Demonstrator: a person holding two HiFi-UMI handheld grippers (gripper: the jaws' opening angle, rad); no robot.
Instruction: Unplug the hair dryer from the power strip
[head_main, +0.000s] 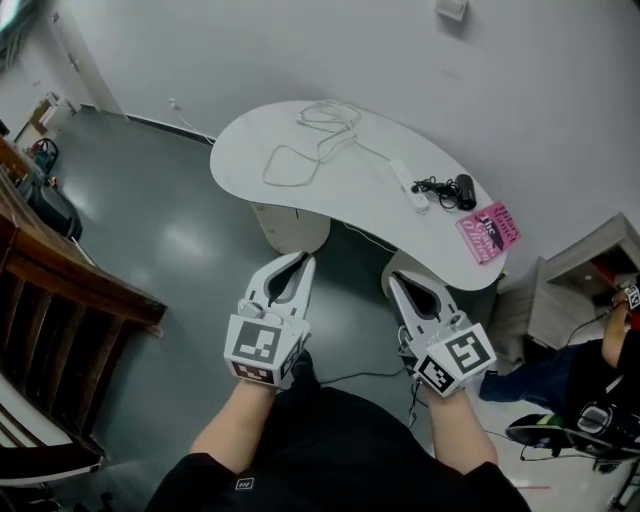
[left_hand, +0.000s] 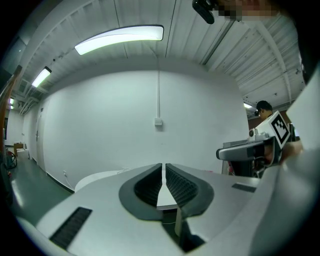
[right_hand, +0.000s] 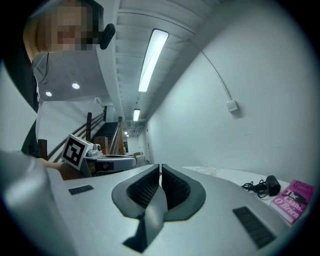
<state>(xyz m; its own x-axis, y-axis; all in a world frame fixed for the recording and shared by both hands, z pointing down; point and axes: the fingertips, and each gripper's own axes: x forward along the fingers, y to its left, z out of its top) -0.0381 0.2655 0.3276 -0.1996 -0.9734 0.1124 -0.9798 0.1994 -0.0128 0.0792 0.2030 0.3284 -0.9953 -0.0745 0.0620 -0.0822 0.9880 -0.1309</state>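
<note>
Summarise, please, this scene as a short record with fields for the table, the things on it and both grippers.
Surface: white kidney-shaped table
Power strip: white plastic bar on the table's right half, white cable looped toward the middle
Hair dryer: small, black, beside the strip, black cord bunched between them
Other: pink book at the right end
Left gripper: jaws together, empty, short of the table
Right gripper: the same
Plugged in: too small to tell
</note>
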